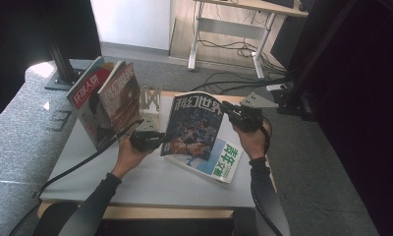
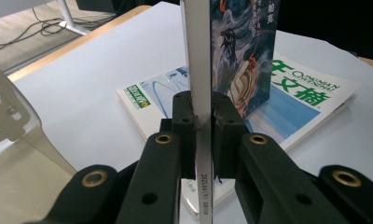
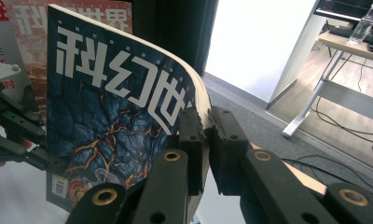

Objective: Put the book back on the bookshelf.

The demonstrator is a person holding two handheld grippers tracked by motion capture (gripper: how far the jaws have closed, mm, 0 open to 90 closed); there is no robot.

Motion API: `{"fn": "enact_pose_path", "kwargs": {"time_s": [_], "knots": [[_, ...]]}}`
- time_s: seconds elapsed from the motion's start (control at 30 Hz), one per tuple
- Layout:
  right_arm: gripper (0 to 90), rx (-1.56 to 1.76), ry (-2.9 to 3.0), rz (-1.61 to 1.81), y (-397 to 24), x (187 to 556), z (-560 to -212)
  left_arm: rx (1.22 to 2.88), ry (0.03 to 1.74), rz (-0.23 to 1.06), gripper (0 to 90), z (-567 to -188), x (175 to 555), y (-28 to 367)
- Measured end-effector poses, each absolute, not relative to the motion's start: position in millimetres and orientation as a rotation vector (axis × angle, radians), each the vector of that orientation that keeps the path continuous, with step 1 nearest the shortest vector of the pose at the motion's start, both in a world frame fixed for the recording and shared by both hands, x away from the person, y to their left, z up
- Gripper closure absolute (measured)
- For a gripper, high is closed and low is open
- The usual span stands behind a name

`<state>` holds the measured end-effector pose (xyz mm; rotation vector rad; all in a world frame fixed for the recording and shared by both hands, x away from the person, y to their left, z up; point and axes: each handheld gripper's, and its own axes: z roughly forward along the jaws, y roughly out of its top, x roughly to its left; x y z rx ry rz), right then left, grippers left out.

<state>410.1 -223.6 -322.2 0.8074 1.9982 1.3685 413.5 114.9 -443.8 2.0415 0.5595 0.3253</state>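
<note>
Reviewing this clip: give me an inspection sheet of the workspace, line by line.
Surface: pale table with a wooden edge.
Job's things: dark-covered magazine held upright off the table; two magazines leaning in the metal bookend.
Clutter: one blue-and-white magazine lying flat under the held one.
Grippers: left gripper shut on the held magazine's spine; right gripper shut on its top corner, which bends.
Cables: the left gripper's black cable trails off the table's left edge; loose cables on the floor.
Surroundings: grey carpet, desk frame beyond.

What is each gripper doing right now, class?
Left gripper: closed on the dark-covered magazine, at its spine.
Right gripper: closed on the same magazine's top corner.
</note>
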Motion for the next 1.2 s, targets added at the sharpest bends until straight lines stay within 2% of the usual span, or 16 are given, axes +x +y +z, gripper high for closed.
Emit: {"fn": "enact_pose_path", "kwargs": {"time_s": [0.6,0.97,1.2], "knots": [[77.0,0.775,2.024,1.47,-219,404,-327,2.076,0.527,0.301,82.8,-458,397,129],[60.9,0.818,2.073,1.465,-222,409,-348,2.083,0.503,0.294,82.8,-458,393,129],[54.9,0.853,2.113,1.465,-224,412,-370,2.084,0.494,0.286,82.7,-458,391,129]]}}
